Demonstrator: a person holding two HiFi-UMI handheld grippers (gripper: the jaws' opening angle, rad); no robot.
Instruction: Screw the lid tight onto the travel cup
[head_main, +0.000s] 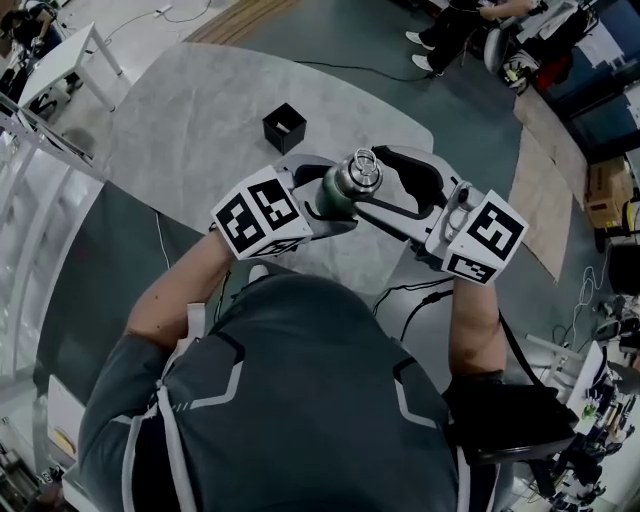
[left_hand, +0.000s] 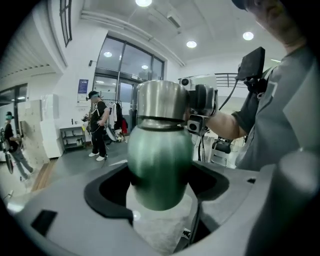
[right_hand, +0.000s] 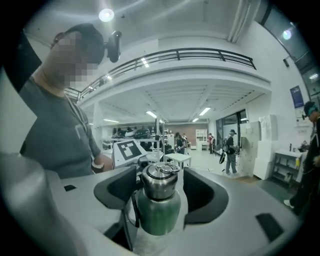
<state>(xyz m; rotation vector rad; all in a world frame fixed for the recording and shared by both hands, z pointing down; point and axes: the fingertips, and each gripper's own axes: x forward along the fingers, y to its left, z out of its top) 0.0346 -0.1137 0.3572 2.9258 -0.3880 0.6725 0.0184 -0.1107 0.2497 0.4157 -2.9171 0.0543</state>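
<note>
Green travel cup in left tongs, right tongs clear around lid

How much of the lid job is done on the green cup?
Done: the lid sits on the travel cup. In hand: the left tool grips the cup's green body; the right tool has its jaws open around the lid, not touching. Left: whether it is tight doesn't show, so maybe more twisting.

A small black box stands on the grey table.
</note>
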